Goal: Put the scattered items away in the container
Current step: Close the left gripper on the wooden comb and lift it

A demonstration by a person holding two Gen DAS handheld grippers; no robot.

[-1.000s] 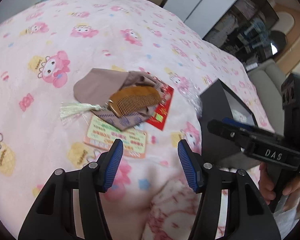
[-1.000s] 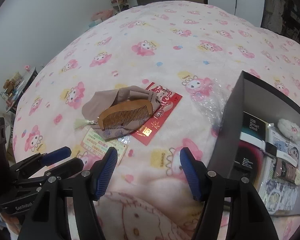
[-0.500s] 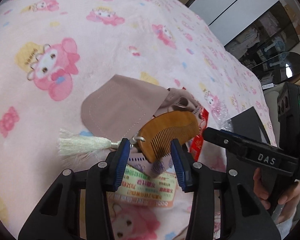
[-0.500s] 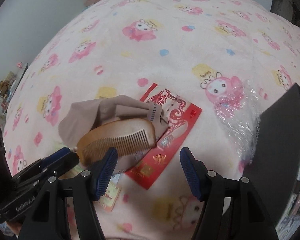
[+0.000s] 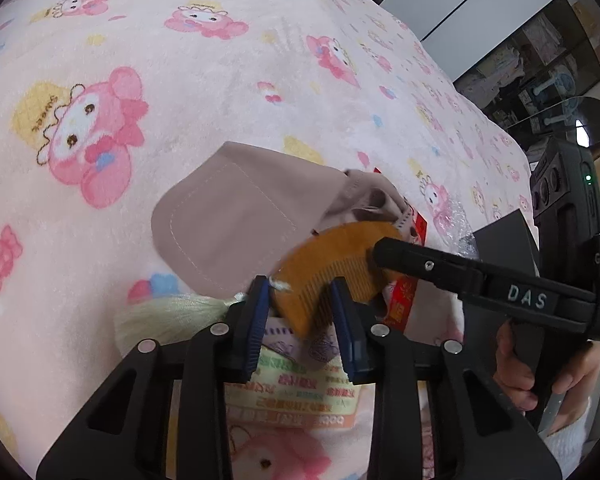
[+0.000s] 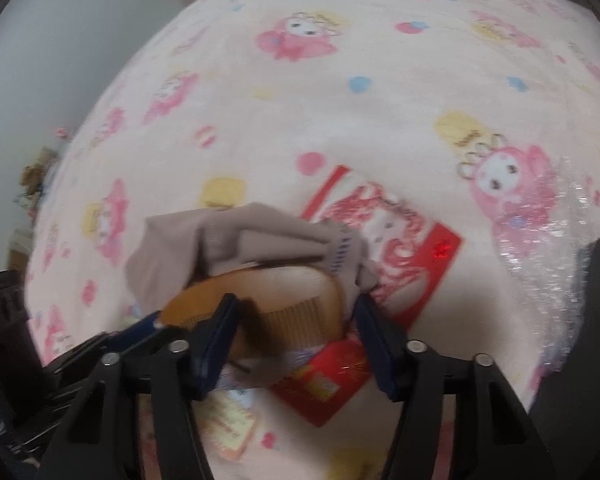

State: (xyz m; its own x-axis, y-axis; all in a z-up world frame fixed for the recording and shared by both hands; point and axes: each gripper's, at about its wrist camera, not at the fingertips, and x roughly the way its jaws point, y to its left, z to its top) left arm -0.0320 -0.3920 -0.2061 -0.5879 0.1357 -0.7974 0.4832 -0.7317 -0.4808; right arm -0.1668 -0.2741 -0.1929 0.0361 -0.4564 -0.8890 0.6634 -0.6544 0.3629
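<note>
A brown wooden comb (image 5: 332, 268) with a pale tassel (image 5: 172, 312) lies on a taupe fabric pouch (image 5: 236, 220), over a red envelope (image 6: 416, 240) and a green-and-orange card (image 5: 300, 396). My left gripper (image 5: 300, 312) has its jaws closed in on the comb's tassel end. My right gripper (image 6: 292, 340) is open around the comb's (image 6: 284, 296) other end; its finger (image 5: 440, 264) crosses the left wrist view. The black container (image 5: 504, 236) shows only as a corner at right.
Everything lies on a pink cartoon-print blanket (image 5: 220, 100) on a bed. Crinkled clear plastic wrap (image 6: 556, 248) lies between the pile and the container. Shelves and furniture stand beyond the bed's far right.
Both grippers moved forward and down to the pile. The left jaws narrowed from wide open to close on the comb's end. The right gripper now straddles the comb.
</note>
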